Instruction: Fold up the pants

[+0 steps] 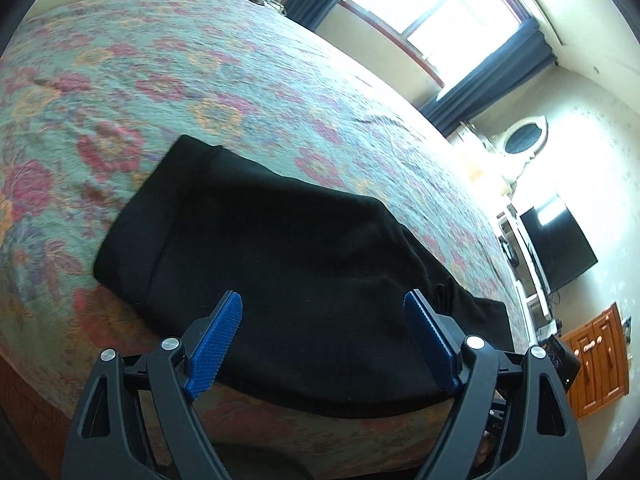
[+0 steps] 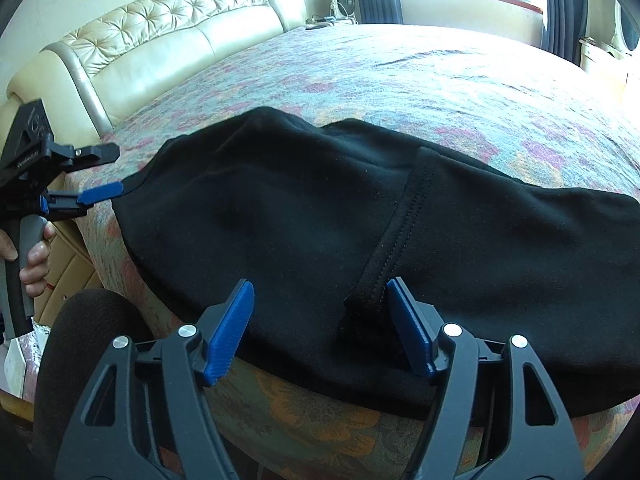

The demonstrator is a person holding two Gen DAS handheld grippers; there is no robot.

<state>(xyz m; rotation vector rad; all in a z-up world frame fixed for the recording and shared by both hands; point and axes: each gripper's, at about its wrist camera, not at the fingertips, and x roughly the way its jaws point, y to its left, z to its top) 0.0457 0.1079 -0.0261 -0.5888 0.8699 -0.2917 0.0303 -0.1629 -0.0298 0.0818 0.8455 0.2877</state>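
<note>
R gripper (image 2: 320, 326) nearest lens: jaws spread, nothing pinched, blue pads either side of a stitched hem band on pants (image 2: 320, 232) at bed's near edge. Pad on R side just beside that band; contact not certain. L gripper (image 1: 322, 340) likewise released, pads wide apart, empty, hovering over pants' near edge. Seen also from R cam at far left, off cloth's end, pad tip near fabric corner, hand (image 2: 34, 256) on grip.

Pants: black, lying flat on floral bed (image 1: 168, 80), near front edge, part draping over it. Look doubled already — hem band sits mid-cloth, upper layer over lower. Some wrinkles near R end.

Step, as judged: between folds; both grippers let go, prob. repositioning for next grab.

Next move needs: pick two matching points on one short end, close on all layers, lift together, carry across to opposite end. Risk: catching top layer only, so fold slides apart; draped edge may drag.
</note>
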